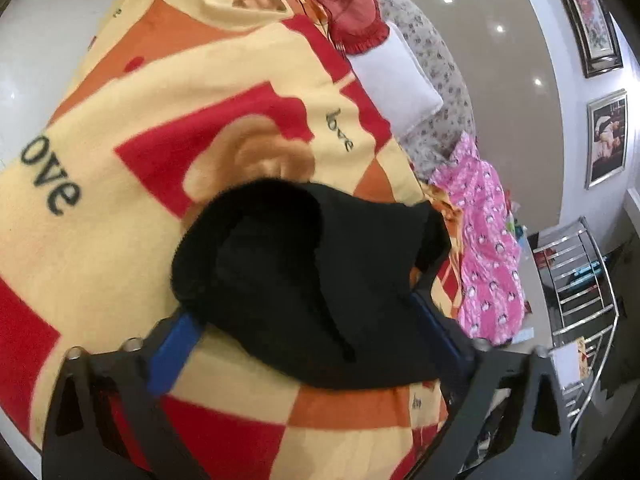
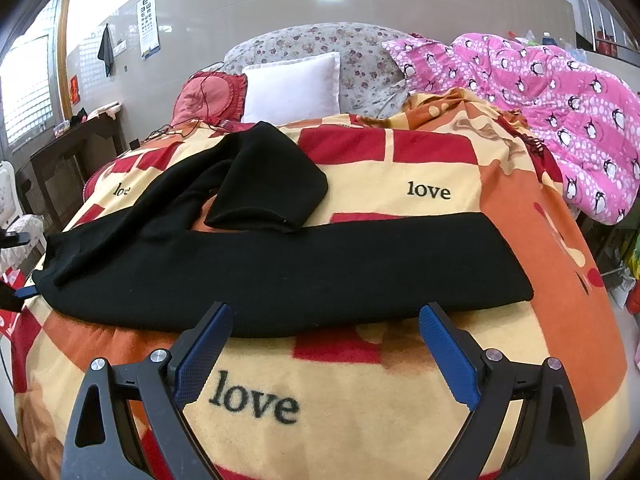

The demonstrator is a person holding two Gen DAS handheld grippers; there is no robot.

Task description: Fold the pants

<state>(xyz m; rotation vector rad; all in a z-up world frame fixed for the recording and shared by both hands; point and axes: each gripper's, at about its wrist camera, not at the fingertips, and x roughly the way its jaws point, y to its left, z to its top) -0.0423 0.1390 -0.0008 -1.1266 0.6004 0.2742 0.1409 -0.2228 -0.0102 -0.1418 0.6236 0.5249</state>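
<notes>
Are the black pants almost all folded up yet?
Not yet. One leg of the black pants lies stretched across the blanket; the other is bent back. The left gripper, open, straddles one end; the right gripper is open, empty. Folding remains.

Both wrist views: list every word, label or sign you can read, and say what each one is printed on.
"love": printed several times on the red, orange and cream blanket, in both views.
"ove": same blanket in the left wrist view, first letter cut off.
Eye chart on the wall: a large "E" on top; the rows below are too small to read.
Black pants: no visible label.
</notes>
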